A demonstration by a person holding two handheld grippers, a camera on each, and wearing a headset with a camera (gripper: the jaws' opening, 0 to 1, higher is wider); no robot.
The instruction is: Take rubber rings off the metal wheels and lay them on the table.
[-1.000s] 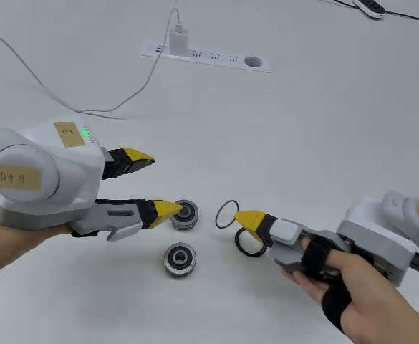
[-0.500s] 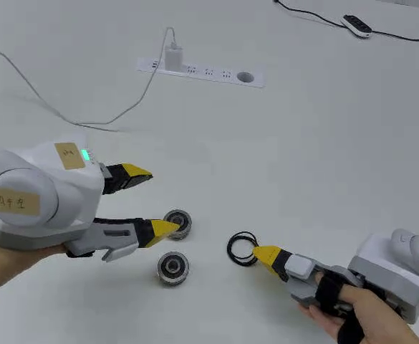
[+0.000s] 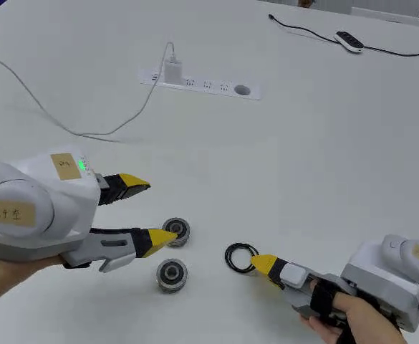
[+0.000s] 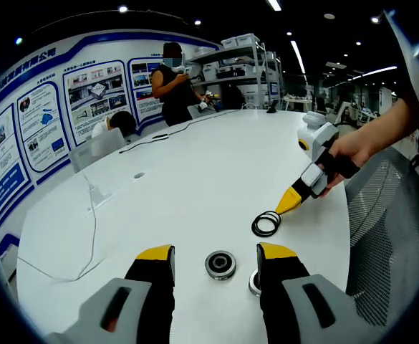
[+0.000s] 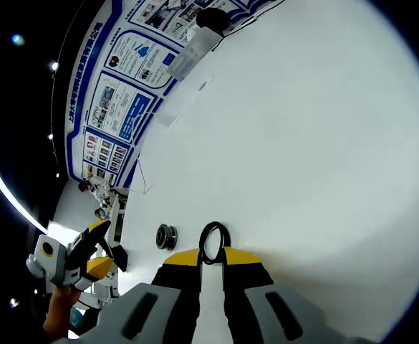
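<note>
Rubber rings [image 3: 227, 256] lying flat on the white desk [image 3: 324, 165], one over the other, a little apart from the farther metal wheel [image 3: 175, 231] and the nearer metal wheel [image 3: 172, 274]. Right gripper [image 3: 259, 263] low over the desk, jaws almost together with only a thin slit, tip at the rim of the rings; not possible to tell if pinching a ring or only touching. Left gripper [image 3: 159, 210] with jaws wide apart, holding nothing, lower tip just beside the farther metal wheel. Power strip [image 3: 198, 81] far behind.
</note>
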